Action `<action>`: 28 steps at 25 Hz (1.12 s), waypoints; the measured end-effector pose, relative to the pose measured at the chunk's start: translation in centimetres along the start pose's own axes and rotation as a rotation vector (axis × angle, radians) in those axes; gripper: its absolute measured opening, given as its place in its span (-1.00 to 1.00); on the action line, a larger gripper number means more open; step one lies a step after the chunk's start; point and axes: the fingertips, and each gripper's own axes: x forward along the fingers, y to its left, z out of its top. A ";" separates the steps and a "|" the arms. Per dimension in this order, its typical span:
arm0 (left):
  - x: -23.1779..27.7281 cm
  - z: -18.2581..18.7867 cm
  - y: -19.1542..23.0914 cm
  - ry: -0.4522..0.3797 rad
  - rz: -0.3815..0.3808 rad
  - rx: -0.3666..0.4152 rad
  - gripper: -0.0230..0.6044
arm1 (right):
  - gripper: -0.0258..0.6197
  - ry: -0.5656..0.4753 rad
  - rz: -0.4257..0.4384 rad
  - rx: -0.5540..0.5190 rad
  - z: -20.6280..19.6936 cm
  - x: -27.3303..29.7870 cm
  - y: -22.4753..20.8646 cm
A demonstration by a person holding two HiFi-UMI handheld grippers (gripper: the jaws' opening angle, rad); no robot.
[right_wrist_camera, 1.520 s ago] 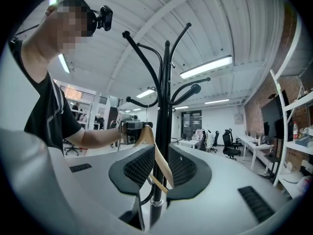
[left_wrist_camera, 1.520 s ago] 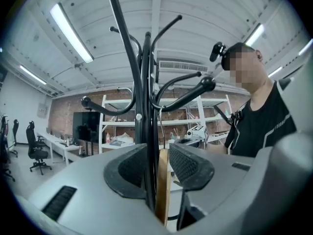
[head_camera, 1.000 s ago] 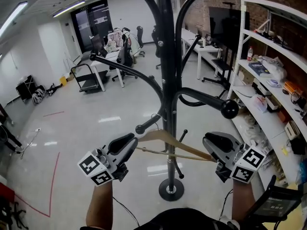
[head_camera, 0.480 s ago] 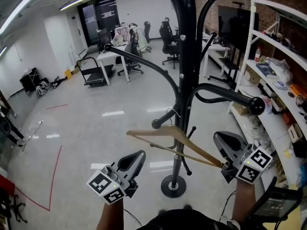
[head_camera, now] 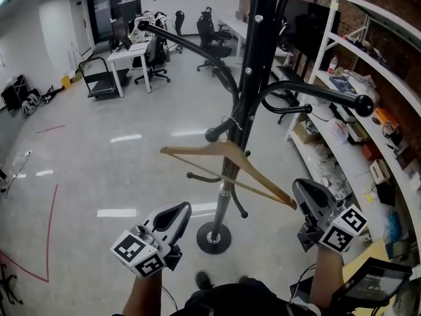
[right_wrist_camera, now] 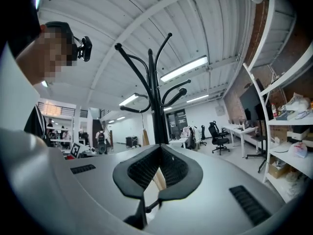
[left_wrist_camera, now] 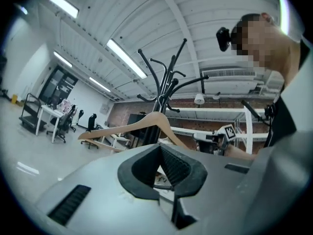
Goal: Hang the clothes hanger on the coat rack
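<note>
We are holding the left gripper [head_camera: 177, 210] low at the left, well below the left tip of the hanger; its 2 jaws are pressed together with nothing between them, so it is playing no part in the carry. Just right of it and higher, the wooden clothes hanger [head_camera: 197, 153] is hanging tilted, its left shoulder raised and its right shoulder sloping down toward us. Its metal hook [head_camera: 228, 123] is sitting at the short lower arm [head_camera: 211, 135] of the coat rack [head_camera: 252, 58], and we are judging that it is looped over that arm, though we cannot tell whether it is fully seated. At the right, the right gripper [head_camera: 300, 191] is clamping the hanger's lower right end, and its own view is showing the pale wood pinched between the pads.

The risks we are seeing from here: with only 1 end held, the hanger is levering on its hook, so a pull toward us could be dragging the hook off the arm's ball end. Letting go while it is tilted this steeply could set it swinging and sliding off, and pushing too hard could be rocking the rack on its base
</note>
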 end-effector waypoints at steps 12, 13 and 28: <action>-3.3 -3.1 -12.3 0.046 0.058 0.022 -0.93 | -0.90 0.074 0.117 -0.084 -5.0 -9.7 4.0; -3.7 -3.6 -13.5 0.054 0.069 0.025 -0.93 | -0.90 0.085 0.134 -0.096 -5.5 -10.8 4.5; -10.1 -8.4 -26.3 0.141 0.212 0.071 -0.93 | -0.90 0.111 0.189 -0.010 -9.1 -22.4 9.7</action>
